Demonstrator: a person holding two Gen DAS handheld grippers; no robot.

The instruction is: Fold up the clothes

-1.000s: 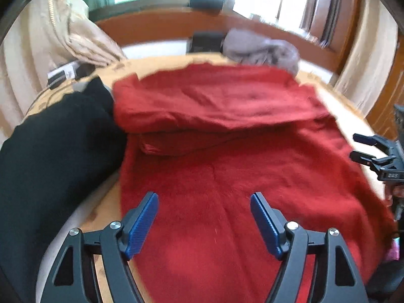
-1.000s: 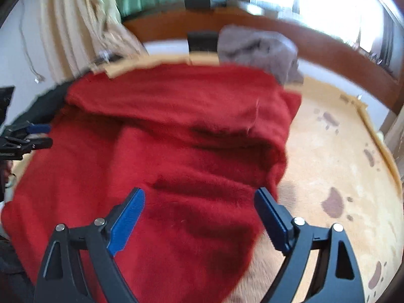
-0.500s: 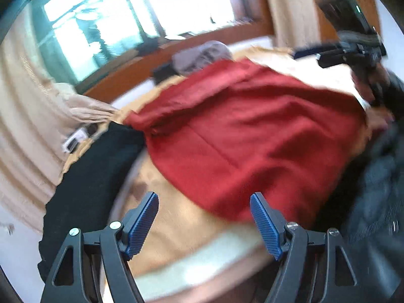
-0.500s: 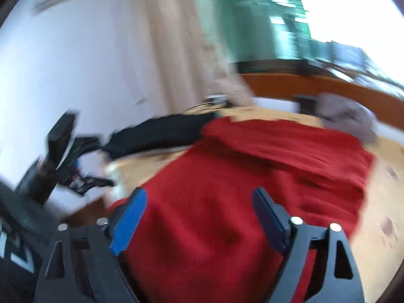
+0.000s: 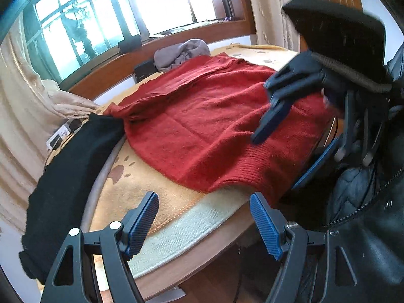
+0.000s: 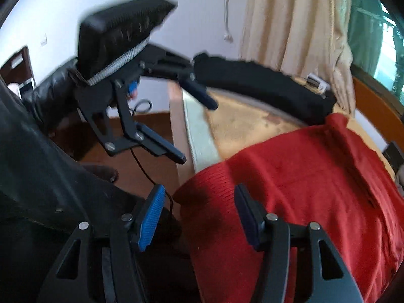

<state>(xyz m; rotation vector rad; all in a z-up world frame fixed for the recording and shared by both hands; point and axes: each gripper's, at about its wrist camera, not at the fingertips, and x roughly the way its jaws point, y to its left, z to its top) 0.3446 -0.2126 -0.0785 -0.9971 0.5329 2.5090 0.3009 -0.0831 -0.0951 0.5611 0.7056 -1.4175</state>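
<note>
**Now both grippers are seen at the near hem of the red sweater**

Now the fuzzy red knitted sweater (image 5: 202, 116) is seen spread flat on the surface (image 5: 176, 250), which is covered by a tan cloth with brown paw prints (image 5: 141, 184). Its ribbed hem (image 5: 242, 169) is laid at the near edge, with one corner draped over the rim. The sleeves are seen folded across the upper body of the garment.

The left gripper (image 5: 204, 222) is held above the near edge of the surface, beside the hem. Its jaws are kept well apart, and nothing is caught between the blue ribbed pads (image 5: 140, 224).

The right gripper (image 6: 199, 217) is seen at the overhanging hem corner. Its jaws are closing, and the red ribbed edge (image 6: 209, 184) is found between them; the pads are not yet seen pressed on the knit. In the left wrist view the same gripper (image 5: 290, 141) is seen blurred at the right side of the sweater.

A long black garment (image 5: 68, 176) is laid along the left side of the surface, its end touching the red knit. A crumpled grey garment (image 5: 179, 53) is left at the far end, near the window sill. A dark padded jacket sleeve (image 5: 366, 214) of the person is seen at the right.
</note>
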